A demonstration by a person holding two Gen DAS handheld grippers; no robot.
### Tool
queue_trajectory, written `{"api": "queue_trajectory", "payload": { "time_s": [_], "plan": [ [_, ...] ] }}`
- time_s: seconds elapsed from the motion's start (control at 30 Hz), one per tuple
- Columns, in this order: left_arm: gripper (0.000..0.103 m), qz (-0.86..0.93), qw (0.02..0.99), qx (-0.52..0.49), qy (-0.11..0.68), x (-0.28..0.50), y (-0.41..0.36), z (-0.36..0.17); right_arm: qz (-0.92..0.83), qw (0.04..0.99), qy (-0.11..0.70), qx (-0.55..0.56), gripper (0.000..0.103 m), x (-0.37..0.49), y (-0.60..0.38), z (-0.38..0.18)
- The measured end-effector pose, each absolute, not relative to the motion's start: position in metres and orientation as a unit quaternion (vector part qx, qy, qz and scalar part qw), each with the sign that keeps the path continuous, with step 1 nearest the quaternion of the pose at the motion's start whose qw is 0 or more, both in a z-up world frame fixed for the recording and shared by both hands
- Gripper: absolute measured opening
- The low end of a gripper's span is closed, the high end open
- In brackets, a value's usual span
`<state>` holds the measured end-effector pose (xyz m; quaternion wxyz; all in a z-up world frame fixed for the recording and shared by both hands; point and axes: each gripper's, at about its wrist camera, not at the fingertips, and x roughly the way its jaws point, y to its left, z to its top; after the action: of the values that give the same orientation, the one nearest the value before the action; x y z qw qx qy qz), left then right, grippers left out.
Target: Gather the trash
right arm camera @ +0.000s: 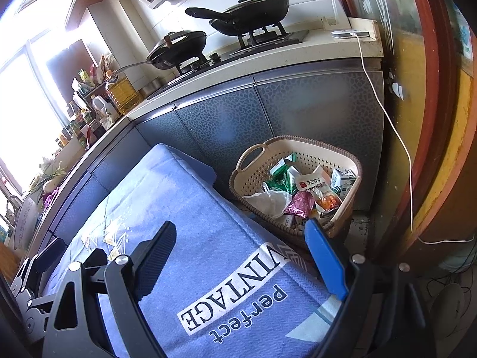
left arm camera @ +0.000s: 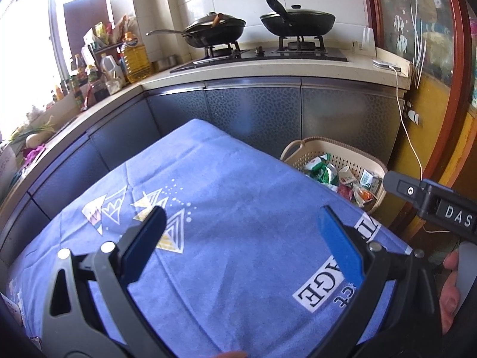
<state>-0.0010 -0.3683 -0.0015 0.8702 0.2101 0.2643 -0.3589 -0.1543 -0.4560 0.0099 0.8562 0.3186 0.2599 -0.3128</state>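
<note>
Between both pairs of jaws, spread wide and empty, lies only the blue cloth tabletop [right arm camera: 208, 268]. At two o'clock of the right gripper [right arm camera: 241, 265], the beige basket [right arm camera: 253, 152] holds wrappers [right arm camera: 301, 203]: light, crinkly, probably slippery; pinch an edge. Left gripper [left arm camera: 241, 238] idle.

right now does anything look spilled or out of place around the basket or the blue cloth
Nothing stands out. The beige basket sits upright on the floor beside the table, and the wrappers and cartons lie inside it. The blue tablecloth shows no litter. Both the left gripper and the right gripper are open and empty.
</note>
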Motion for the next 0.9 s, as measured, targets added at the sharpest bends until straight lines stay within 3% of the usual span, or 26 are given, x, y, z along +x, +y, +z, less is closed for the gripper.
{"api": "queue_trajectory", "payload": {
  "time_s": [0.9],
  "plan": [
    [0.097,-0.37,0.852,0.227,0.294,-0.001,-0.396,-0.014,-0.319,0.85,0.272,0.319,0.087,-0.16,-0.464,-0.005]
  ]
}}
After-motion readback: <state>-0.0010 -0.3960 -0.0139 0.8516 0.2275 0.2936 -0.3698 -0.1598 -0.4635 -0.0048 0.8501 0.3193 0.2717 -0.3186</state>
